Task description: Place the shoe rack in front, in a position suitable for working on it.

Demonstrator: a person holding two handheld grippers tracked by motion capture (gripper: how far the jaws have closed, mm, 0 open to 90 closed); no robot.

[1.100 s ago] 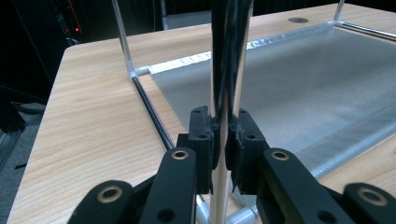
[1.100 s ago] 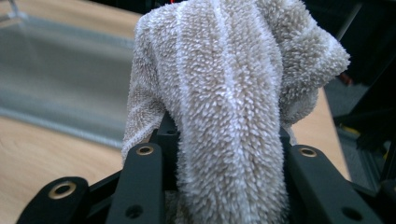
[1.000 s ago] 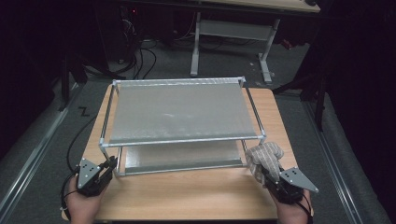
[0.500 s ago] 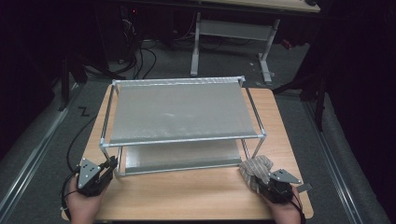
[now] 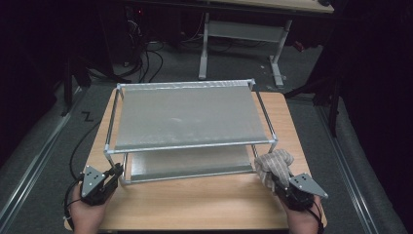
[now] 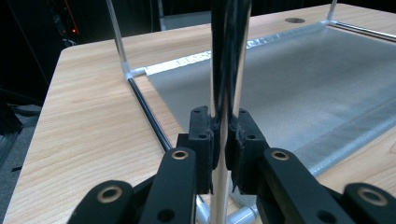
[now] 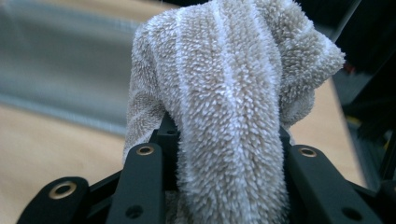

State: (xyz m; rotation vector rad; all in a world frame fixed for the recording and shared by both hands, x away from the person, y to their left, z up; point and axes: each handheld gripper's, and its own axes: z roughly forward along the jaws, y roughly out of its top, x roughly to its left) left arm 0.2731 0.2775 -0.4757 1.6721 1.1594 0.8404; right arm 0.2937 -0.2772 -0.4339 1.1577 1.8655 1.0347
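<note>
We stand at the near edge of a wooden bench (image 5: 195,204) that carries a two-tier metal rack (image 5: 187,117), its grey fabric shelves stretched between thin silver tubes and its long sides running parallel to the bench's near and far edges. Our left claw (image 5: 116,171) sits at the near left corner of the bench, and in the left gripper view (image 6: 223,140) its black jaws are clamped together on the rack's upright corner post (image 6: 227,70), the shiny tube running straight up between the pads. Behind that post we see the lower shelf (image 6: 299,88) lying just above the bench top, with a dark rail along its edge. Our right claw (image 5: 275,178) is near the near right corner of the bench, just beside the rack's near right post, and it is clamped on a beige towel (image 5: 273,163) with pale stripes. In the right gripper view the towel (image 7: 233,93) bulges up and over the jaws (image 7: 224,154), bunched thick between them and hiding their tips. From the high view the towel rests close against the rack's near right corner; we cannot tell whether it touches the tube or the lower shelf there. Grey three-cornered plates top both claws, and a cable trails from the left one off the bench's left edge.
</note>
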